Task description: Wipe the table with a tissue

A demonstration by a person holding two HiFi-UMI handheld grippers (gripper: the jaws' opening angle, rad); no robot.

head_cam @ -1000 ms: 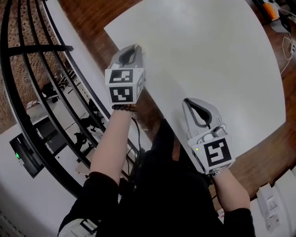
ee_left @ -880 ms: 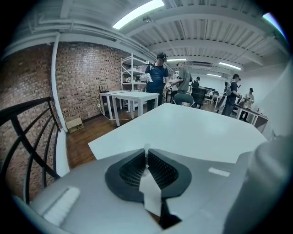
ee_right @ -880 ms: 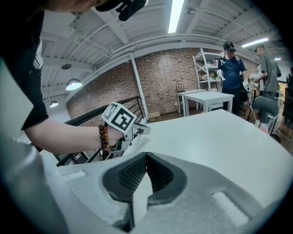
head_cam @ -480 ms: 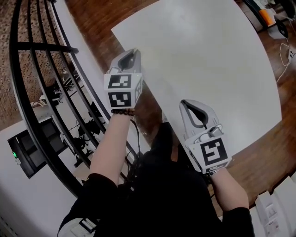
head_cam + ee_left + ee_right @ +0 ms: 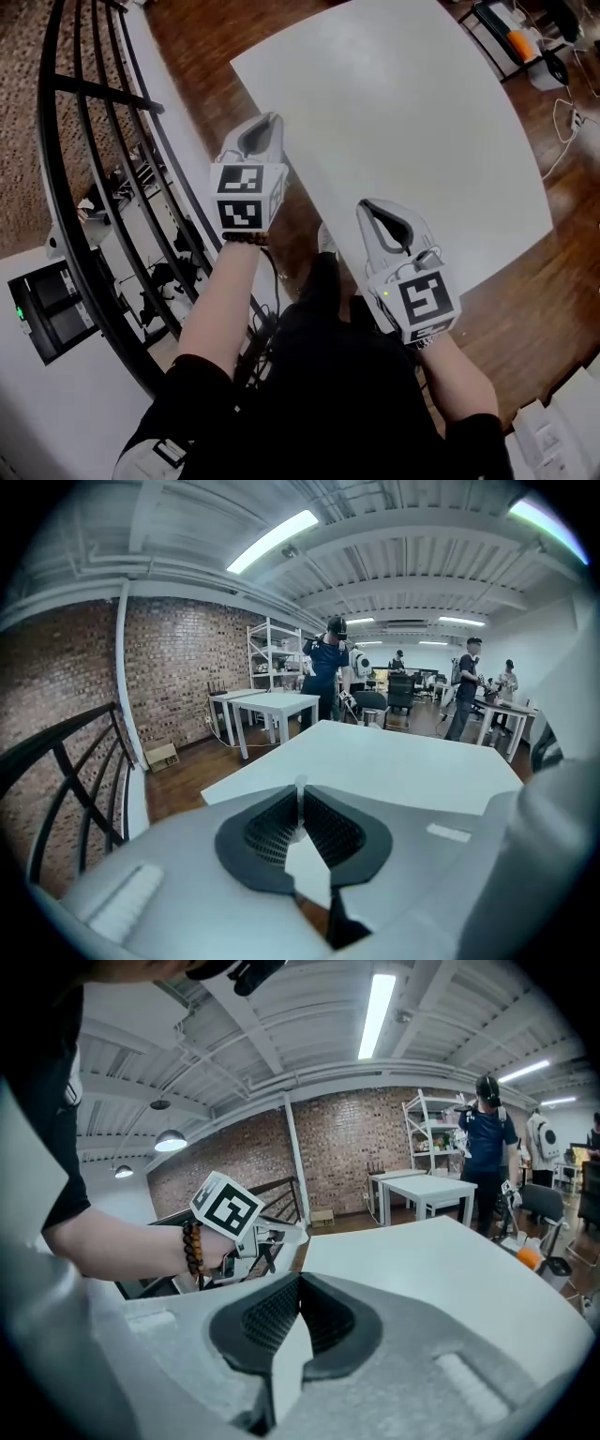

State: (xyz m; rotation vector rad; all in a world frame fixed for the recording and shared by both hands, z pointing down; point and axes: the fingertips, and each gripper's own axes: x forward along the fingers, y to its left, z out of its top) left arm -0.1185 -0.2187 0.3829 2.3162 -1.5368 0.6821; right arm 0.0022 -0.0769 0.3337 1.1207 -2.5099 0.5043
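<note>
A bare white table (image 5: 403, 112) fills the upper middle of the head view. No tissue shows in any view. My left gripper (image 5: 267, 123) hangs over the table's near left edge with its jaws shut and nothing between them. My right gripper (image 5: 368, 207) sits at the near edge, also shut and empty. In the left gripper view the jaw tips (image 5: 300, 786) meet with the tabletop (image 5: 403, 766) beyond them. The right gripper view shows its closed tips (image 5: 300, 1280), the left gripper (image 5: 267, 1237) in a hand, and the table (image 5: 441, 1251).
A black metal railing (image 5: 84, 141) curves along the left over a drop to a lower floor. Wooden floor (image 5: 197, 37) surrounds the table. An orange object (image 5: 521, 42) and cables lie at the top right. People (image 5: 326, 663) and white tables (image 5: 272, 705) stand far behind.
The head view has shifted, so the table sits a little farther and to the left. Both grippers stay shut and hold about the same places at the near edge.
</note>
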